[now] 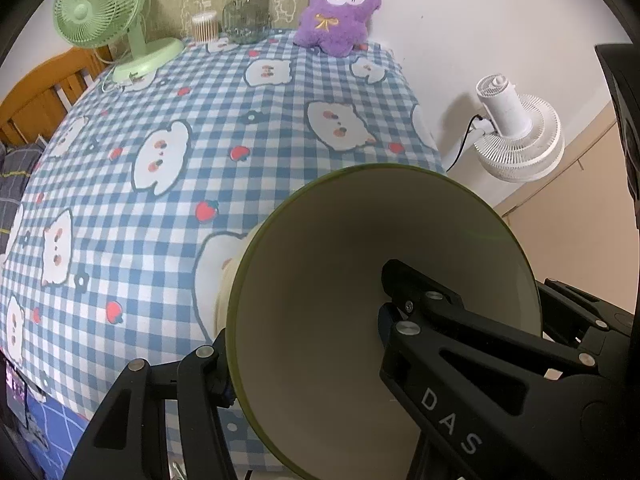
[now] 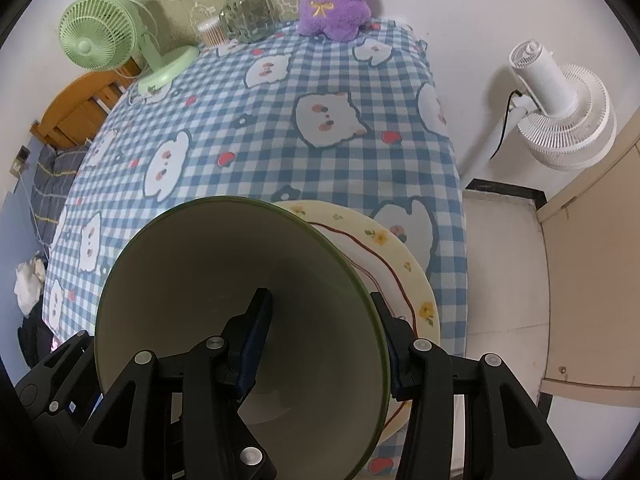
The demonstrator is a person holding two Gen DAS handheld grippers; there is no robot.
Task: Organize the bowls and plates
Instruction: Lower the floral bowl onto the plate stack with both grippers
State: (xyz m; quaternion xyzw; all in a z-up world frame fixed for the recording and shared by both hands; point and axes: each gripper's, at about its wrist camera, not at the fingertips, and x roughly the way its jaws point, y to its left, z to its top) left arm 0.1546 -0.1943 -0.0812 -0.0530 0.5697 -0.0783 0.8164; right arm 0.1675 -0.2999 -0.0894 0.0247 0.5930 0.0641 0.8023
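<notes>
Green-rimmed bowl (image 2: 240,300): both grippers, left (image 1: 304,344) and right (image 2: 320,340), clamp opposite walls half-open, steadying it, probably above floral plate (image 2: 396,256) for stacking.

Both wrist cameras are looking steeply down from close above the bench's near edge (image 1: 120,208), facing its far edge. Left view is sitting nearer the right corner. Both are sharing the checked cloth (image 2: 248,128), green fan (image 1: 100,12), jar (image 2: 244,12), purple plush (image 1: 340,8), white fan (image 2: 560,112).
</notes>
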